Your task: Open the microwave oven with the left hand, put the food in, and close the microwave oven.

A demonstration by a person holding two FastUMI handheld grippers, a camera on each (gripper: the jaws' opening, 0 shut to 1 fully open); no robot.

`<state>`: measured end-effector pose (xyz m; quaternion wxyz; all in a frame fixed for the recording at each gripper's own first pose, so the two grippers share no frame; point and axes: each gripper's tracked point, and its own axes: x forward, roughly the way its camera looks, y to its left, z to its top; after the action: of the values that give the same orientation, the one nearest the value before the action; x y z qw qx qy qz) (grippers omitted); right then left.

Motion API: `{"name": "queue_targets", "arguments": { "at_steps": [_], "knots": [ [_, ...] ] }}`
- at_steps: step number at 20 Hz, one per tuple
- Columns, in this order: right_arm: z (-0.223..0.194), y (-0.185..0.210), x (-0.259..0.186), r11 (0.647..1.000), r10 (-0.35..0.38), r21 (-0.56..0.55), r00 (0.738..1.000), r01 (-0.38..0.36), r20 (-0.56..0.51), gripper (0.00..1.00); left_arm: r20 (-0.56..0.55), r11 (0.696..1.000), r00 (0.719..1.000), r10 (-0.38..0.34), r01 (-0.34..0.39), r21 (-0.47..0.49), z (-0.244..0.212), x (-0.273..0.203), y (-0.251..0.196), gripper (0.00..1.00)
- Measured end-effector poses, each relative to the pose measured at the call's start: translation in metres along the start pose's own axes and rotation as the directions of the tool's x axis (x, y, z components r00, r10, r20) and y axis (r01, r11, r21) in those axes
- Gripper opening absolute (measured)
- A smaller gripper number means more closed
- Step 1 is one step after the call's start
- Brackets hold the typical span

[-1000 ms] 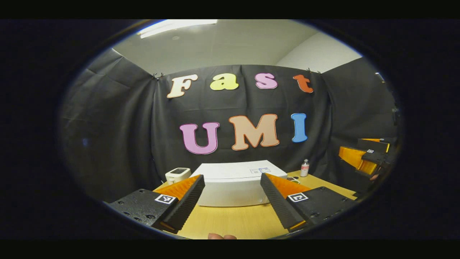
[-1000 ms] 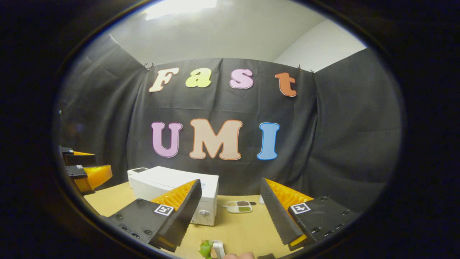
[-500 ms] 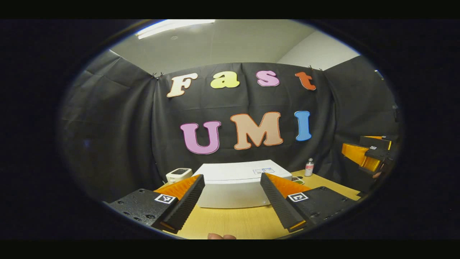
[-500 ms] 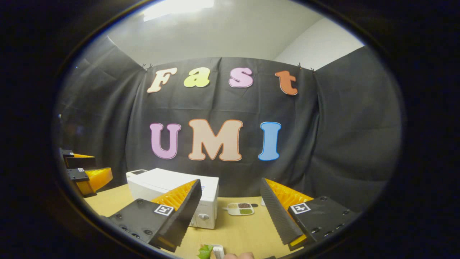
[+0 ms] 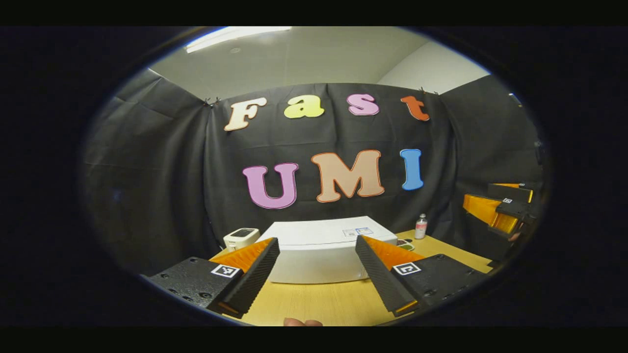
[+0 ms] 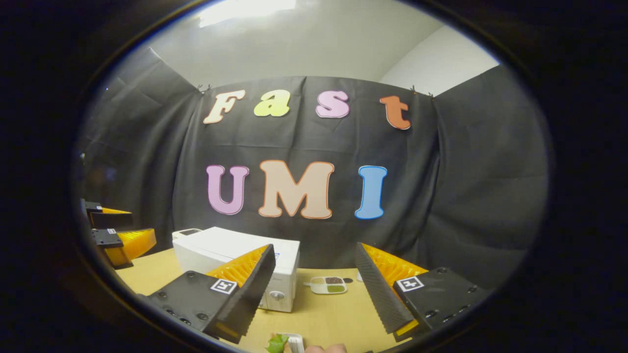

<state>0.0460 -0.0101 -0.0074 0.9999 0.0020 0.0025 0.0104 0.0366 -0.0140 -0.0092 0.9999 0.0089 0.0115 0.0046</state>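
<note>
One white microwave oven [image 5: 321, 247] is sitting toward the back of the wooden surface [image 5: 319, 304], close to the black cloth wall, and its door is looking shut. In the right gripper view the microwave oven [image 6: 235, 257] is showing its front corner with a round knob low on the panel. The food [image 6: 277, 344] is lying at the very bottom edge of that view, a green leafy piece beside something white, resting on the surface well apart from the oven; little more of it can be made out.

The left gripper [image 5: 316, 267] is hovering in front of the oven with its jaws spread wide and nothing between them, the oven's body showing in the gap. The right gripper [image 6: 314, 284] is likewise hanging above the surface, jaws spread and gripping nothing. Each gripper is also appearing at the edge of the other's view, the right one [image 5: 500, 211] far off to one side, the left one [image 6: 117, 235] near the opposite rim.

A small white device [image 5: 241, 238] is standing just beside the oven's far side. A divided dish [image 6: 327, 284] with dark and green fillings is lying on the surface near the oven's knob side, and a little bottle [image 5: 420, 227] is standing upright farther back by the cloth.
</note>
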Motion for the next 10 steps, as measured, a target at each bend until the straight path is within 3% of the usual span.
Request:
{"name": "queue_targets", "arguments": {
  "at_steps": [7, 10],
  "knots": [
    [0.001, -0.004, -0.004, 1.0, 0.0, -0.005, 1.0, 0.0, -0.004, 0.96, -0.022, 0.999, 0.999, -0.047, 0.048, 0.022, -0.024, 0.014, -0.016, 1.0],
    [-0.002, -0.012, -0.011, 1.0, -0.006, -0.002, 1.0, 0.006, -0.01, 0.96, -0.047, 0.989, 0.989, -0.143, 0.142, -0.029, -0.052, 0.025, -0.041, 0.98]
  ]
}}
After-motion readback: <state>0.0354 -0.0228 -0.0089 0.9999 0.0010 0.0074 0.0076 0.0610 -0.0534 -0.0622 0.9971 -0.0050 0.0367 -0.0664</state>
